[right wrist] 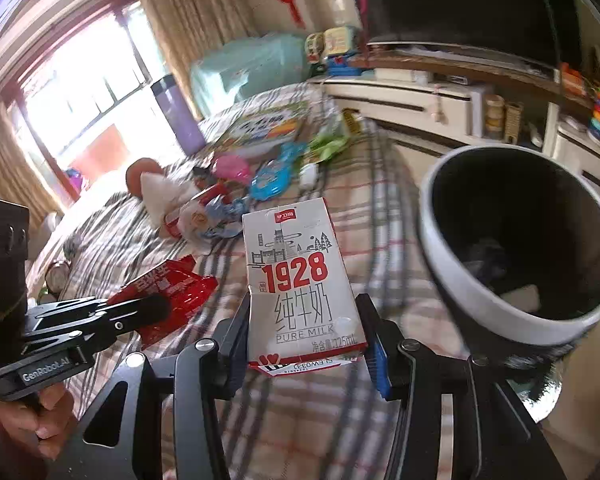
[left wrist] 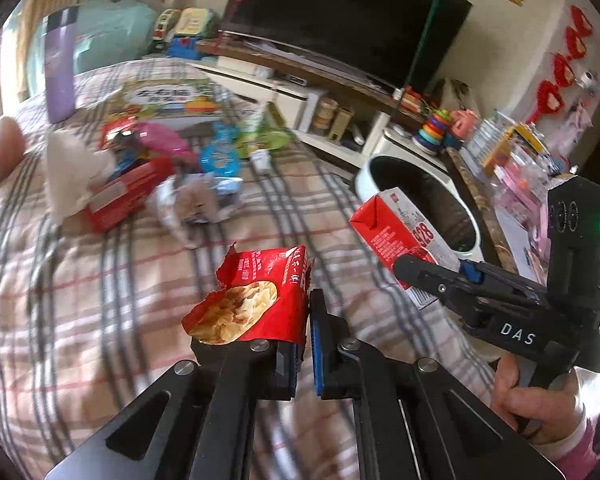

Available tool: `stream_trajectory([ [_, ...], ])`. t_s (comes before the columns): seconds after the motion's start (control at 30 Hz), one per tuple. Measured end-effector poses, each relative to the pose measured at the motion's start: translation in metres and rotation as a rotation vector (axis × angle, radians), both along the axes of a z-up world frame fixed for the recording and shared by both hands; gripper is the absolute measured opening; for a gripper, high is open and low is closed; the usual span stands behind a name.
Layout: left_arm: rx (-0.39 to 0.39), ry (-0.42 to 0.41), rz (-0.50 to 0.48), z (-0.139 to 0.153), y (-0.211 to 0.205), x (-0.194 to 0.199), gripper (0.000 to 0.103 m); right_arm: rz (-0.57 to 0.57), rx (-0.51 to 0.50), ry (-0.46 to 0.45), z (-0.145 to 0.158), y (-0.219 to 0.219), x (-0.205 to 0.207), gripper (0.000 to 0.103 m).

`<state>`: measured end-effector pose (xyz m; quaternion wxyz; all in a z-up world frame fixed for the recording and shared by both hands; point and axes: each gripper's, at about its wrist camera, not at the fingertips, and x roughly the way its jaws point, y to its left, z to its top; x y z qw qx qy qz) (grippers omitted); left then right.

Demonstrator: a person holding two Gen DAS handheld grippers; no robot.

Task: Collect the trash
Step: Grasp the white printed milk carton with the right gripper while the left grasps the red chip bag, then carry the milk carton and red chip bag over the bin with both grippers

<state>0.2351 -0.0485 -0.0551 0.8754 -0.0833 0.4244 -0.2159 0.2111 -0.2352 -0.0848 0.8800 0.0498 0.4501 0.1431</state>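
While both grippers hang above a bed covered in a plaid blanket (left wrist: pixel 112 280), each one carries a piece of trash. The left gripper (left wrist: pixel 305 320) has its jaws drawn nearly together, pinching the edge of a torn red snack wrapper (left wrist: pixel 256 300) printed with a picture of pale crisps; the wrapper stands up to the left of the fingers, clear of the blanket. In the right wrist view the same wrapper (right wrist: pixel 168 296) shows as crumpled red foil at the tip of that gripper, with a hand (right wrist: pixel 28 412) on the handle below. The right gripper (right wrist: pixel 304 332) holds a small pure milk carton (right wrist: pixel 300 280), white on the front with red numerals, its jaws set at a middling width with a pad pressed against either side of the carton near its base. Seen from the left wrist, the carton (left wrist: pixel 396 236) shows a red side and is tilted, lying just beside the rim of a white trash bin (left wrist: pixel 420 196) with a dark inside. From the right wrist the bin (right wrist: pixel 520 240) sits to the right of the carton, beside the bed, and a pale scrap lies at its bottom. Farther up the blanket lies a heap of other litter: a red box (left wrist: pixel 120 196), a crumpled tissue (left wrist: pixel 72 172), a clear plastic wrapper (left wrist: pixel 192 204) and a blue packet (left wrist: pixel 220 156). A purple flask (left wrist: pixel 60 64) stands beyond them, near a picture book (left wrist: pixel 164 100).
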Motion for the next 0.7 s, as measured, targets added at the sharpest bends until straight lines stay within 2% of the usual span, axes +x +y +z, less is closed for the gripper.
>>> stream_trajectory([
  [0.27,0.005,-0.003,-0.072,-0.001,-0.035,0.017,0.004,-0.094,0.004,-0.020,0.014,-0.037,-0.010,0.049],
  [0.7,0.017,-0.017,-0.136,0.002,-0.073,0.041,0.004,-0.201,-0.014,-0.038,0.025,-0.082,-0.013,0.049],
])
